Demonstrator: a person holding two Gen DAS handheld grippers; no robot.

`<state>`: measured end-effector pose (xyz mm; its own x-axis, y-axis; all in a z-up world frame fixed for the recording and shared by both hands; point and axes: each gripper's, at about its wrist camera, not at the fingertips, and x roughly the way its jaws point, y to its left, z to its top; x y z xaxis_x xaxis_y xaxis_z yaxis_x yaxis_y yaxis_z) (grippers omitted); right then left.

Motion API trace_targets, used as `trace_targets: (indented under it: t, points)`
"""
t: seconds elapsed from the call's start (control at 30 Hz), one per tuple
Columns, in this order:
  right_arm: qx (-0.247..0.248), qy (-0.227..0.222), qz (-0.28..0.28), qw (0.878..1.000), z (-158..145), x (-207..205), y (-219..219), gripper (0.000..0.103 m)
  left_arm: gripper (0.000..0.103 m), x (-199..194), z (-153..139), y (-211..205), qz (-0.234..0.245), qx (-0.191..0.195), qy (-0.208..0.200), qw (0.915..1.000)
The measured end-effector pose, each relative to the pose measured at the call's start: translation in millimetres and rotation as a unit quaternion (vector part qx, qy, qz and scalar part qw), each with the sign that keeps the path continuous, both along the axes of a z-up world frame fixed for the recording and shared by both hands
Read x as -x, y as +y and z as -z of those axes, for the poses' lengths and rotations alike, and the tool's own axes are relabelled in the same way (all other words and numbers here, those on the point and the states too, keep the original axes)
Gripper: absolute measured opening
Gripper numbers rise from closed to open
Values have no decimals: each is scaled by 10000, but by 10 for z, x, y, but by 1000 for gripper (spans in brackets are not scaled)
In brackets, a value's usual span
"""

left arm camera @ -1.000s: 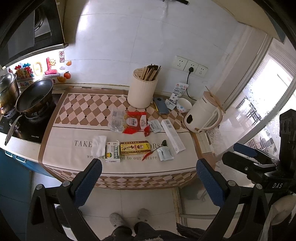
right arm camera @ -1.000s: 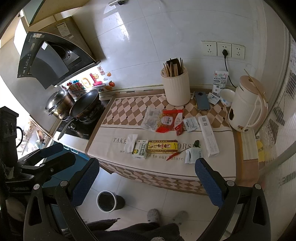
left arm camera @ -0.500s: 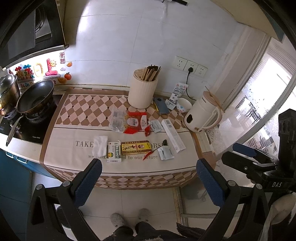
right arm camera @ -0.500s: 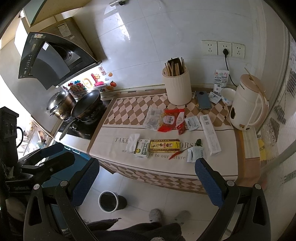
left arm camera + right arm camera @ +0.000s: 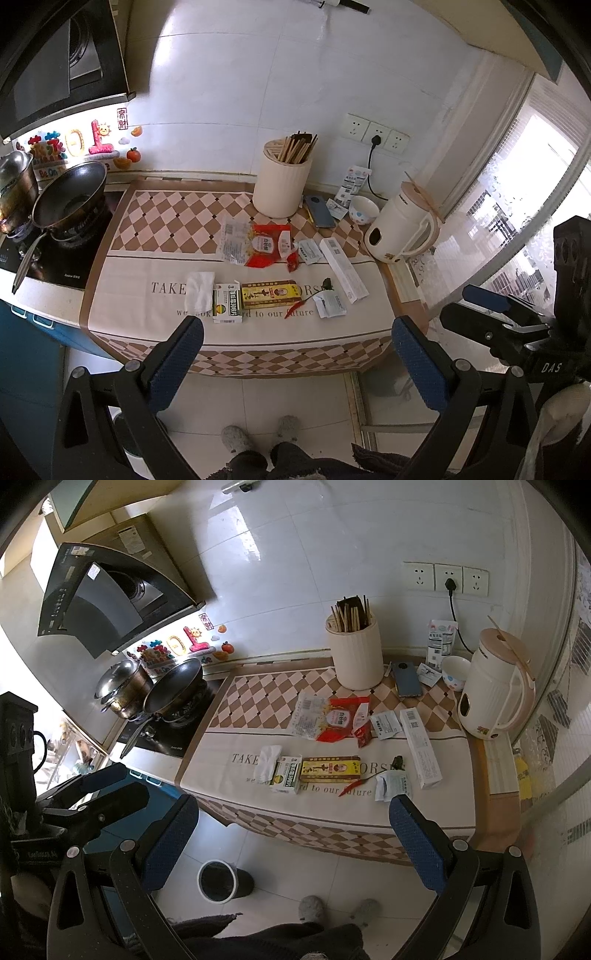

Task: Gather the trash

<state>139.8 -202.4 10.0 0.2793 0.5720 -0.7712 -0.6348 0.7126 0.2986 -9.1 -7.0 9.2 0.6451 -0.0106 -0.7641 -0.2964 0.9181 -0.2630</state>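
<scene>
Trash lies scattered over the counter (image 5: 122, 295), on its checked cloth, and neither gripper touches any of it. The left gripper (image 5: 295, 354) hangs in front of the counter's front edge with its blue-padded fingers (image 5: 177, 362) spread wide and nothing between them; the right gripper (image 5: 291, 838) is held the same way, jaws wide apart and empty, off the front edge.

Nearest the front edge sits a row: a crumpled white tissue (image 5: 199, 290), touching a small green-and-white box (image 5: 227, 302), which in turn touches a long yellow box (image 5: 270, 293). Just right of that lies a red chilli (image 5: 297, 306) with a dark stem, then a small white sachet (image 5: 330, 303). A long white carton (image 5: 343, 269) lies slantwise toward the right edge.

Further back, near the middle, a clear printed wrapper (image 5: 233, 245) overlaps a red snack packet (image 5: 267, 249), with a small red sachet (image 5: 291, 260) and a white paper packet (image 5: 310, 251) beside them.

Along the back edge stand a cream chopstick holder (image 5: 280, 188), a phone (image 5: 319, 211) lying flat, a small bowl (image 5: 364, 210) and a white kettle (image 5: 400, 230) (at the back right corner).

On the floor, seen from the right wrist, a round bin (image 5: 218, 880) stands below the counter's front left corner, near the person's slippers (image 5: 312, 908).
</scene>
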Motion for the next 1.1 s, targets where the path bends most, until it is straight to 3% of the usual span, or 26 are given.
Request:
trace_targets:
  t: [0.9,1.0,1.1]
  points:
    - [-18,-5,9,10000,-75,227,48,103,103,-66,-76,-90,89,-83,-13,9999]
    - [-43,-11,60,10000,-95,292,84,103,103,-82,-10,-64,-157,-638,10,9978]
    - [-34,-33,286,9996,-59,280,145,103,103,-241,125,-9,-643,-1532,174,9859]
